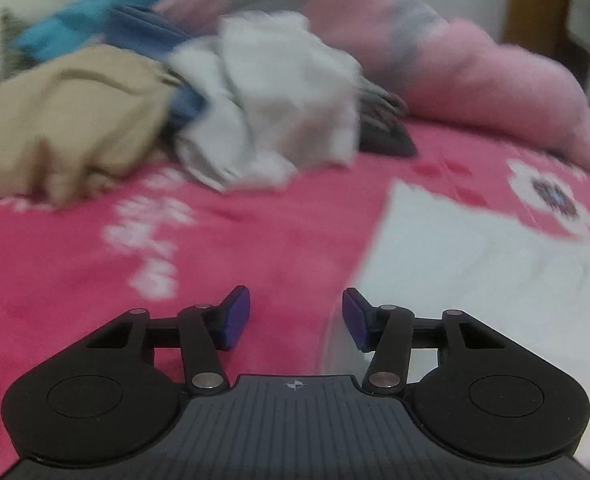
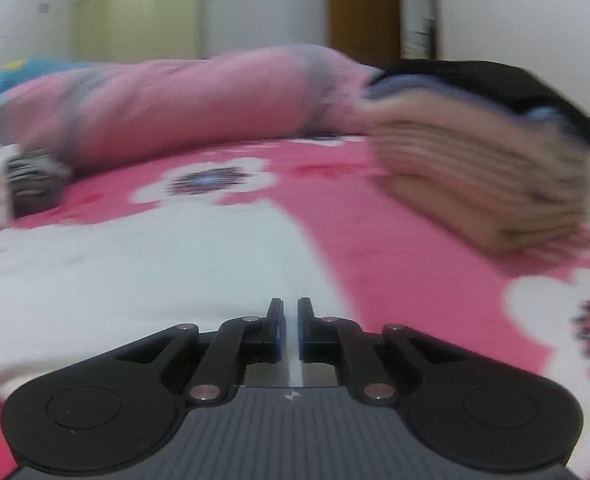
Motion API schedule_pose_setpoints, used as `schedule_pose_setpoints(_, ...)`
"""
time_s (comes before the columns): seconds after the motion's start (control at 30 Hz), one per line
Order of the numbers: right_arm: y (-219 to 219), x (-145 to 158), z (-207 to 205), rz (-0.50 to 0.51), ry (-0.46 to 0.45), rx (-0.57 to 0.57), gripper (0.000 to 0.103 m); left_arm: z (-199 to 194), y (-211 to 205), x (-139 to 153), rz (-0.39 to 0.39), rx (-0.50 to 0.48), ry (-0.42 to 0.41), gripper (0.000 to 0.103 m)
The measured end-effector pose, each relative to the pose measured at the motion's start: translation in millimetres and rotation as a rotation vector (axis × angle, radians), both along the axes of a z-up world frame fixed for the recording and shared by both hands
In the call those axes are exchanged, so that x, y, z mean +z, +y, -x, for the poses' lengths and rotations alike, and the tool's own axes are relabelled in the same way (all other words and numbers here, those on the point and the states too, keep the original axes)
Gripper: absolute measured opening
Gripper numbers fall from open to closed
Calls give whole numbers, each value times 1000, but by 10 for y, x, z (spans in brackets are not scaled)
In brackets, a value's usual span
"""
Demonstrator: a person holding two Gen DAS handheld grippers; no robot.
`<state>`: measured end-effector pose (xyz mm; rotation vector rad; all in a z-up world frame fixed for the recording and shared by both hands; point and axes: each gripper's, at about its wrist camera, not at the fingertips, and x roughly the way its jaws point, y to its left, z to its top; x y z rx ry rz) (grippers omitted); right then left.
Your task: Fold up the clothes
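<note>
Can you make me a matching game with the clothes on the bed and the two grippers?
Things
1. white cloth
2. pile of clothes
3. stack of clothes
4. left gripper

States
A. folded neatly, dark piece on top
B. spread flat on the pink bedsheet
C. open, holding nothing
D. crumpled, not folded

Pairs: 1-B, 2-D, 3-A, 4-C

The right gripper is not in the game. Its fingers are nearly closed over the white cloth's edge, with a thin white strip between them.
</note>
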<state>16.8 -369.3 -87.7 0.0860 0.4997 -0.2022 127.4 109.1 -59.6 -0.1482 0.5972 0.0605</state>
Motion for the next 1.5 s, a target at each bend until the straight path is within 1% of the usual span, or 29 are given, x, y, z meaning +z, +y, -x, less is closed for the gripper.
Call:
schedule_pose_setpoints(0.03,69,53,-28,3,-12,24,7,-4,84,44,-2,31,-3,51)
schedule_pose_setpoints(0.1,220,160,-86,10,-36,75,7,18,-104,223,-17,-25,-70,52)
schedule_pose_setpoints(0.13,295,213,-115,13,-48,101,7,-6,-281,279,-7,-104,-82,53)
schedule_pose_setpoints(0.2,636,256,-279,40,-55,224,6,-57,-640,379,14,-266,-97,53)
schedule_pose_setpoints(0.23,830,265,-381,44,-59,290,6,-100,-838,361,27,-353,-68,53)
schedule_pose_setpoints(0.27,1022,262,-490,47,-49,357,6,-205,-1026,289,24,-407,-19,53)
schedule_pose_setpoints(0.33,1273,247,-710,57,-16,441,6,-419,-1369,146,17,-500,74,51)
schedule_pose_setpoints(0.43,772,133,-890,-24,42,337,6,-791,-1353,-27,2,-418,128,50)
schedule_pose_setpoints(0.53,261,18,-1068,-105,99,229,5,-1119,-857,-86,79,-272,144,48)
schedule_pose_setpoints(0.6,-79,-59,-1187,-159,137,156,3,-1242,-538,-96,109,-201,147,45)
schedule_pose_setpoints(0.63,-263,-25,-1148,-180,137,96,3,-1282,-406,-90,112,-169,144,47)
schedule_pose_setpoints(0.67,-447,11,-1106,-201,136,34,4,-1317,-339,-65,83,-122,145,50)
schedule_pose_setpoints(0.7,-473,71,-1093,-164,126,3,6,-1343,-285,-36,61,-84,142,50)
schedule_pose_setpoints(0.73,-493,131,-1081,-125,116,-26,6,-1332,-290,13,67,-88,125,51)
schedule_pose_setpoints(0.8,-266,230,-1144,-141,102,82,7,-1305,-325,108,77,-104,91,51)
schedule_pose_setpoints(0.87,-35,329,-1209,-158,87,193,7,-1242,-617,174,56,-226,67,52)
schedule_pose_setpoints(0.93,371,298,-1418,-178,138,361,7,-1217,-931,167,28,-348,66,53)
schedule_pose_setpoints(0.97,516,244,-1557,-207,181,422,7,-1219,-1087,116,2,-397,82,53)
schedule_pose_setpoints(1.0,607,187,-1664,-236,222,458,7,-1240,-1216,43,-41,-417,104,53)
schedule_pose_setpoints(1.07,528,76,-1838,-265,280,412,6,-1318,-1256,-101,-110,-376,128,51)
schedule_pose_setpoints(1.1,339,61,-1881,-287,278,347,4,-1323,-1162,-115,-112,-323,121,51)
schedule_pose_setpoints(1.13,113,70,-1910,-318,266,276,4,-1322,-1058,-115,-108,-269,115,50)
schedule_pose_setpoints(1.2,-434,145,-1767,-341,244,24,5,-1270,-758,7,-55,-168,107,52)
schedule_pose_setpoints(1.27,-705,295,-1458,-329,191,-86,8,-1159,-497,167,-30,-87,83,52)
schedule_pose_setpoints(1.3,-839,370,-1302,-323,164,-140,8,-1080,-454,258,-19,-84,64,53)
schedule_pose_setpoints(1.33,-812,460,-1130,-330,130,-131,8,-988,-428,344,-7,-91,45,53)
schedule_pose_setpoints(1.4,-484,574,-807,-303,81,-17,8,-680,-535,463,26,-200,12,56)
schedule_pose_setpoints(1.43,-242,565,-680,-285,79,66,8,-528,-598,512,42,-257,-2,58)
schedule_pose_setpoints(1.5,259,495,-419,-251,86,242,8,-249,-814,486,47,-380,12,60)
